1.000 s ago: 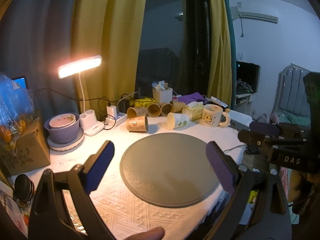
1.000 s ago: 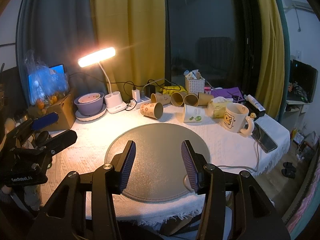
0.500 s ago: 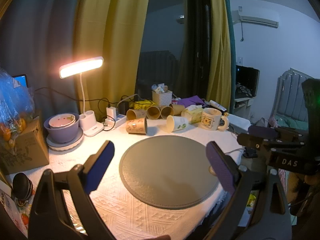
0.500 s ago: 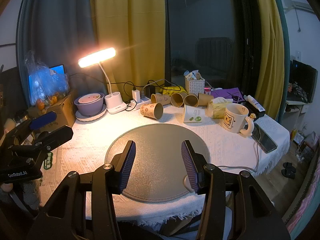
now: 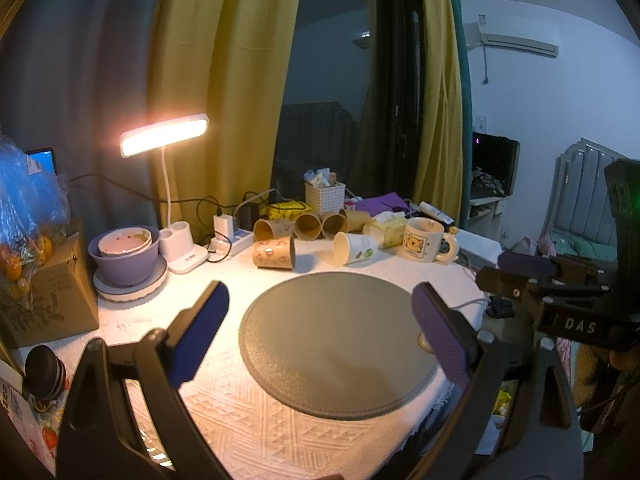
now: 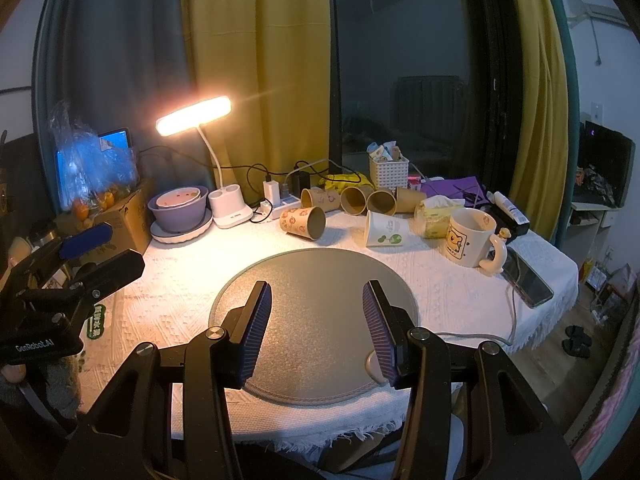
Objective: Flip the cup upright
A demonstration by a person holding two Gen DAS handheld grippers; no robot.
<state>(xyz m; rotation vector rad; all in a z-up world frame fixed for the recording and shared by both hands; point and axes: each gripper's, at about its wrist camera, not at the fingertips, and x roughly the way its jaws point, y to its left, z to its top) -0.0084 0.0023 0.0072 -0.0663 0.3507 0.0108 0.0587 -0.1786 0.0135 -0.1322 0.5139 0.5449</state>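
Note:
Several paper cups lie on their sides at the back of the table. A brown patterned cup and a white cup with green print lie nearest the round grey mat. A row of brown cups lies behind them. My left gripper is open and empty above the mat's near side. My right gripper is open and empty over the mat. Each gripper shows in the other's view, the right and the left.
A lit desk lamp, a purple bowl on a plate, a cardboard box, a power strip, a white basket, a tissue pack, a bear mug and a phone crowd the table's back and sides.
Both grippers stay open and empty. The left wrist view has tilted slightly upward; the table contents have not moved.

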